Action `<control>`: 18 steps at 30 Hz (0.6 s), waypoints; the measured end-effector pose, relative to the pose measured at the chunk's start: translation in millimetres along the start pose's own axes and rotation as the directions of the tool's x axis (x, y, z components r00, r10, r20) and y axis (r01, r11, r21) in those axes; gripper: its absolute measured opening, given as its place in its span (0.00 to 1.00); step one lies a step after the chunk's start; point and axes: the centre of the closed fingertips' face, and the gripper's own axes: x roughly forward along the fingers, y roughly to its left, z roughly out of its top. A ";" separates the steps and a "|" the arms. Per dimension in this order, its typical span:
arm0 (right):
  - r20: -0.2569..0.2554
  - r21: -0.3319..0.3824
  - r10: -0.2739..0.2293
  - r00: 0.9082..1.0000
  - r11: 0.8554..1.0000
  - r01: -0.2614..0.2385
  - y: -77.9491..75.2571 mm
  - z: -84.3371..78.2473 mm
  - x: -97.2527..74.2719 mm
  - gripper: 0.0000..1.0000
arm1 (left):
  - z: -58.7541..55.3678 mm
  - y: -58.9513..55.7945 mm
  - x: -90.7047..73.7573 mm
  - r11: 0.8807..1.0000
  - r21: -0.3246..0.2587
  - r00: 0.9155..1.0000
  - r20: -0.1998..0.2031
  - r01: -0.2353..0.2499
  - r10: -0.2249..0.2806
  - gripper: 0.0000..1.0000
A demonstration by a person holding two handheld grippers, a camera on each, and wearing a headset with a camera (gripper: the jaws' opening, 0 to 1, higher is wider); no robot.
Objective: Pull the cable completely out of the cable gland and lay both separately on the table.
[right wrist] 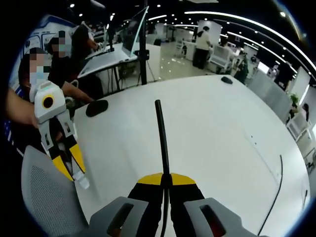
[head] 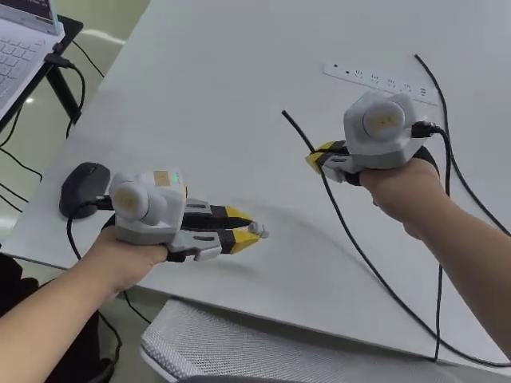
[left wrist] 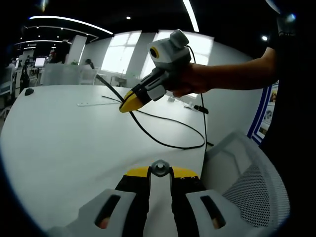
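A small grey cable gland [head: 258, 231] sits pinched at the tips of my left gripper [head: 243, 230], low over the white table near its front edge. In the left gripper view the gland [left wrist: 160, 168] shows between the shut jaws. The black cable [head: 351, 239] is apart from the gland. My right gripper [head: 314, 158] is shut on it near its free end, which sticks out up and to the left. In the right gripper view the cable [right wrist: 161, 133] pokes straight out from that gripper [right wrist: 165, 178]. The rest of the cable trails across the table to the front right.
A white power strip [head: 383, 82] lies at the back of the table [head: 207, 88]. A black mouse [head: 84, 187] sits at the left edge, a laptop [head: 24, 40] beyond it. A grey mesh chair [head: 239, 351] stands at the front edge. People stand off to the side.
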 end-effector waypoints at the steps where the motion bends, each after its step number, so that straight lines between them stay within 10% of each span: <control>1: -0.004 -0.008 0.005 1.000 1.000 -0.005 1.9 -0.1 3.8 0.00 | -2.6 2.1 -0.4 1.000 -0.002 1.000 0.000 -0.003 0.003 0.15; 18: -0.092 -0.112 0.139 0.986 0.982 -0.149 30.9 -13.5 73.3 0.00 | -41.6 35.8 -1.3 0.998 -0.012 0.998 -0.018 -0.063 0.063 0.15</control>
